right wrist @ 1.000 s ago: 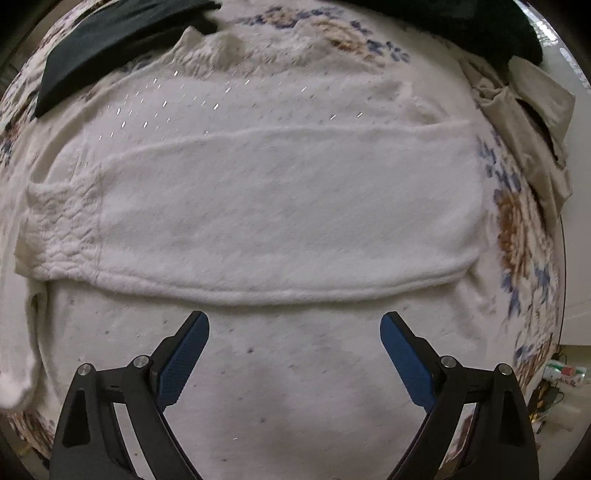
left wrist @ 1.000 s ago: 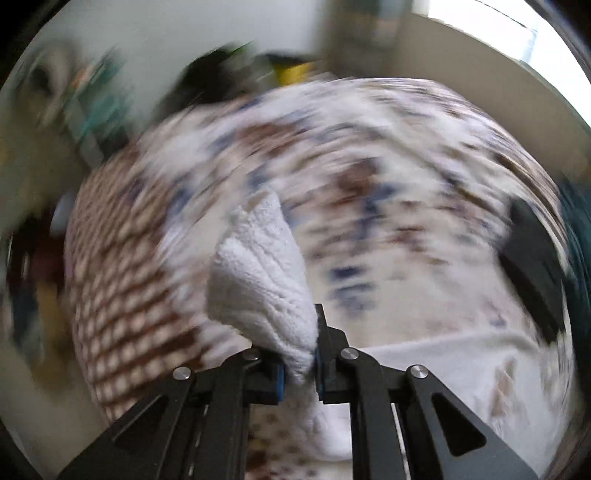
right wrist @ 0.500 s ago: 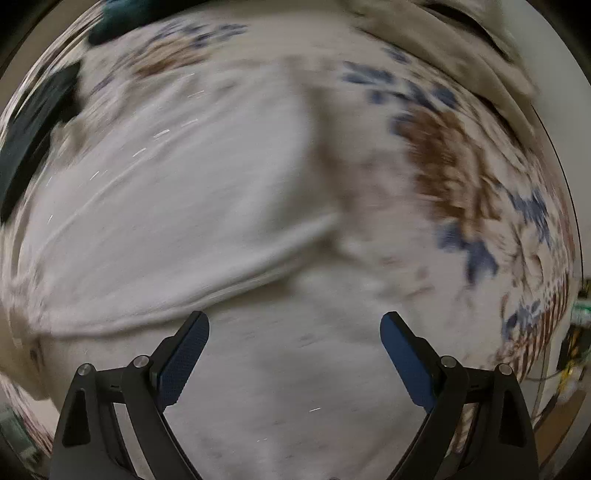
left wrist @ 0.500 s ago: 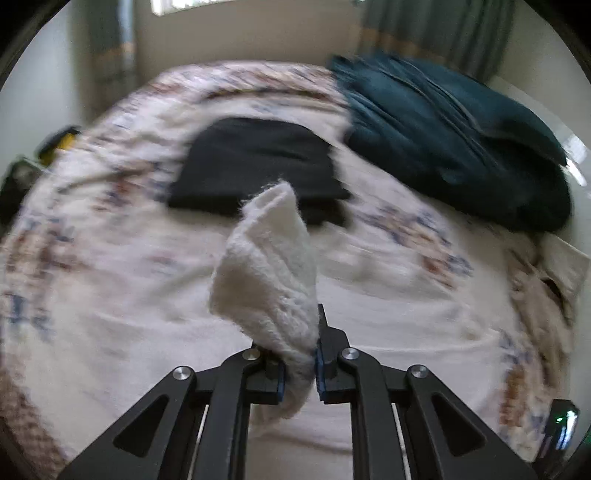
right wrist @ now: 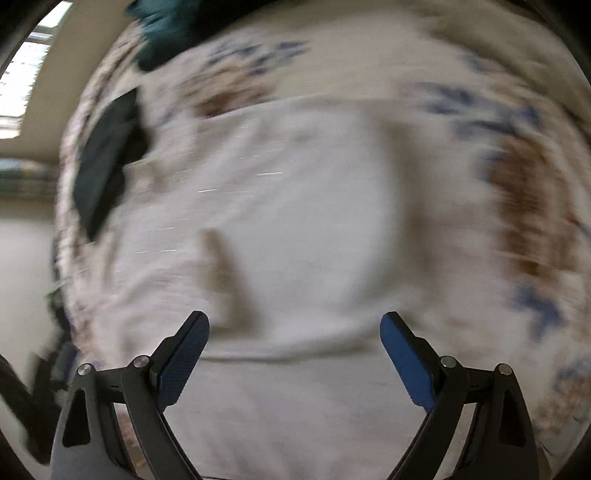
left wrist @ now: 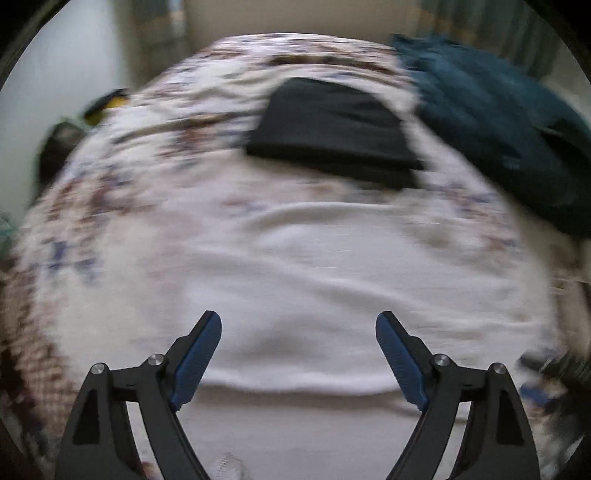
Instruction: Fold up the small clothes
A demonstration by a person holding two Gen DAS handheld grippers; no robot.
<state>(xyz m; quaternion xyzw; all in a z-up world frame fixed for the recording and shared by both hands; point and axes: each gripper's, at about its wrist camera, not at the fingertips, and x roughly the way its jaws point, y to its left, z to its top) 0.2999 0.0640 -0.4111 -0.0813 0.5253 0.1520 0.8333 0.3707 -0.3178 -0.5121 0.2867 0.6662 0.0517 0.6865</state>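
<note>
Now both claws — left [left wrist: 298, 321], right [right wrist: 294, 321] — gape empty above the white sweater [left wrist: 314, 280], its hem [right wrist: 295, 354] near

Left wrist view: looks forward and down across the bed from low over its near edge, along the parted fingers of the left gripper [left wrist: 298, 325]. The white sweater [left wrist: 314, 288] fills the centre, close. A black folded garment [left wrist: 332, 122] sits at 12 o'clock, a teal blanket [left wrist: 491, 125] at 2 o'clock. Image blurred.

Right wrist view: faces more steeply down, nearer the cloth, past the right gripper [right wrist: 294, 325]. The same sweater [right wrist: 295, 229] fills the frame; the black garment [right wrist: 105, 162] lies at 9 to 10 o'clock, the blanket [right wrist: 166, 29] at 11 o'clock. Both views share these and the floral bedspread [right wrist: 532, 206].
</note>
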